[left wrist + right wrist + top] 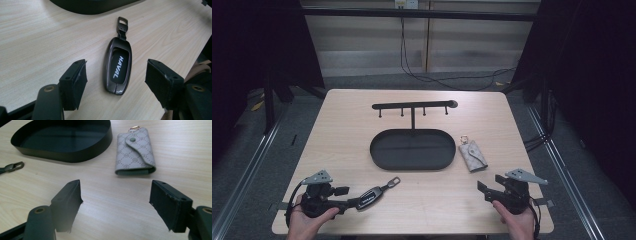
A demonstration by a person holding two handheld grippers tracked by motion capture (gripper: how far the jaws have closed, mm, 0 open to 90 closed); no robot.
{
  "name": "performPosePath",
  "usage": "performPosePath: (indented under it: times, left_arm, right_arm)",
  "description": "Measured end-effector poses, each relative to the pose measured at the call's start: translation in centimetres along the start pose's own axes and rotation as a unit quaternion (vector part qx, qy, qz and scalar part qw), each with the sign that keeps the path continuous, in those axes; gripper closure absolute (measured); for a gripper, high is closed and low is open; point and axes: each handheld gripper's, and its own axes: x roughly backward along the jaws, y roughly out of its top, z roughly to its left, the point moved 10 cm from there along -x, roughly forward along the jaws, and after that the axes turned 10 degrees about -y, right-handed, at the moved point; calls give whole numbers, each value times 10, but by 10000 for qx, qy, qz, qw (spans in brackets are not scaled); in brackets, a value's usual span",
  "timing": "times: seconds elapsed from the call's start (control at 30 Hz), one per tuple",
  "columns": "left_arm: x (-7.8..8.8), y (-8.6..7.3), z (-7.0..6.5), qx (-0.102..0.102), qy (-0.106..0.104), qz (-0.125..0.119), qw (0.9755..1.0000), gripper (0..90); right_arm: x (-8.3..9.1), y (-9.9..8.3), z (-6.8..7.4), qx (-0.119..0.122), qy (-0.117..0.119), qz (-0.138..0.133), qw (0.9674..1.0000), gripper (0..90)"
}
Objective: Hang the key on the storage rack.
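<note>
A dark car key fob (369,196) marked HAVAL (119,63) lies flat on the wooden table, its strap loop (393,182) pointing toward the tray. My left gripper (344,198) lies low at the front left, open (116,75); the fob's near end sits between the pads, untouched. A grey patterned key pouch (472,155) with a gold ring rests right of the tray (135,152). At the front right, my right gripper (490,184) is open (116,190) with bare table between its jaws, the pouch a short way ahead.
A black oval tray (412,167) stands mid-table (65,155). From its back rises a T-shaped rack (412,105) with several small hooks. The fob's strap loop (12,166) shows at the left of the right gripper view. Cables trail on the floor behind the table.
</note>
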Motion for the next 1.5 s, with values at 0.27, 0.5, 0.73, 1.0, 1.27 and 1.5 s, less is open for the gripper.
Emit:
performPosePath:
  times: [0.27, 0.5, 0.73, 1.0, 1.27, 1.5]
  left_arm:
    - [-1, 0, 2, 6, -8, 85, 10000, 327]
    - [2, 6, 0, -39, 53, 37, 10000, 320]
    - [-3, 6, -3, -36, 155, 194, 9997, 336]
    - [-14, 14, -3, -152, 288, 480, 9983, 318]
    - [-19, 23, -10, -192, 130, 645, 9976, 329]
    - [-21, 33, -14, -199, -6, 828, 9964, 329]
  right_arm:
    - [3, -4, 2, -33, 298, -15, 9995, 244]
    - [4, -6, 5, 25, 304, 30, 9995, 254]
    - [4, -8, 7, 76, 362, 107, 9993, 242]
    - [2, -8, 3, -43, 309, 110, 9995, 244]
    - [1, -9, 4, -33, 289, 167, 9994, 245]
    - [-1, -10, 4, -66, 353, 239, 9991, 243]
